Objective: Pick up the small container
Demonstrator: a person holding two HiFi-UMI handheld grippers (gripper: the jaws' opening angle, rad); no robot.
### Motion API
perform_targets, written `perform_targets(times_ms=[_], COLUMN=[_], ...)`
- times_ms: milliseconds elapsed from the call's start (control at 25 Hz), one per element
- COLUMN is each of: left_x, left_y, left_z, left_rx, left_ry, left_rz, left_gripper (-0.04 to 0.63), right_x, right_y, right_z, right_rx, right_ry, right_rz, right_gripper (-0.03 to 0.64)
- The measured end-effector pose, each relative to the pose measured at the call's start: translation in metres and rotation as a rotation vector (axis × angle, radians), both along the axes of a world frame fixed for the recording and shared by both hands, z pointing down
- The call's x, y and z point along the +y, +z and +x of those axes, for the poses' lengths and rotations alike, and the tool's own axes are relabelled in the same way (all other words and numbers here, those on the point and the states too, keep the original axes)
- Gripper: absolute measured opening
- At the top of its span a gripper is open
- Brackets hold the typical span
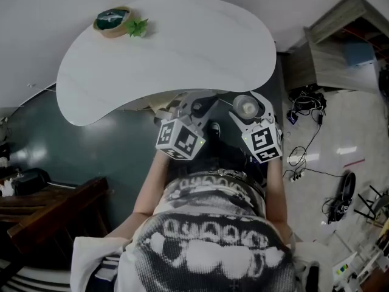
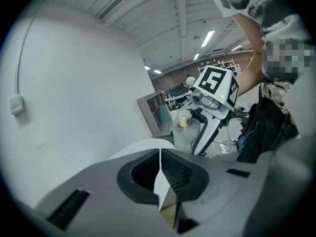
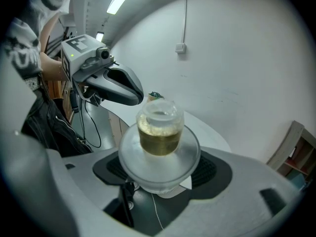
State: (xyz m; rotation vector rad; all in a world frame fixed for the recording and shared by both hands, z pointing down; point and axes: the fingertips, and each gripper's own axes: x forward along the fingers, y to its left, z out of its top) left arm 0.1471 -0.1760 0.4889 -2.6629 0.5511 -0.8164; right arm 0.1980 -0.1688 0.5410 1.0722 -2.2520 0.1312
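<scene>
Status: you have the small container [image 3: 159, 137] in the right gripper [image 3: 160, 174]. Both jaw pads press on its wide frosted lower body, and the narrower neck with yellowish-gold contents points away from the camera.

- In the head view the container sits clear of the white table [image 1: 182, 47], off its near edge on your side and close to your torso. Nothing is under it but the gripper.
- The left gripper [image 2: 160, 177] has its jaws pressed together with nothing between them. It is also off the table's near edge, just beside the right gripper, and takes no part in the hold.
- A bowl [image 1: 112, 22] with a green sprig [image 1: 137, 27] beside it sits on the table's far left end, well apart from both grippers.

Progress (judgement): the pick-up looks essentially done, with the container grasped and carried off the table. No set-down spot is named, so all that seems left is to keep a steady pinch. The container appears roughly centred between the pads, and I see no tilt that would suggest slipping.

Writing and labels:
- The container shows no label, brand or print on the visible side.
- The cubes on both grippers carry black-and-white square marker patterns, not words.
- The print on your shirt cannot be read as text.
- The wall switch [image 3: 181, 47] beyond the table's far side has no legible marking.
</scene>
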Motion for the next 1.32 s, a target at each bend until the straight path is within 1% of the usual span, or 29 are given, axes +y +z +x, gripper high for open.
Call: perform_targets(times_ms=[120,280,720,840,1320], left_x=[0.002,0.003,0.01,0.013,0.015], left_y=[0.0,0.001,0.007,0.008,0.016], left_z=[0.003,0.003,0.007,0.007,-0.001], left_rx=[0.0,-0.006,-0.029,-0.034,-0.061], left_ry=[0.003,0.005,0.021,0.029,0.045], left_rz=[0.002,0.002,-0.001,-0.002,-0.008], left_gripper=[0.011,0.011,0.011,0.011,0.011], right_x=[0.003,0.003,0.002,0.002,-0.004], right_y=[0.001,0.005,0.009,0.011,0.013], right_z=[0.001,0.003,0.004,0.007,0.002], right_rx=[-0.024,-0.002,0.01,0.029,0.025], right_ry=[0.004,-0.011,-0.027,-0.025,-0.026], right_rz=[0.004,0.002,-0.008,-0.013,-0.005], right_gripper=[0.333,0.334,0.333,0.333,0.334])
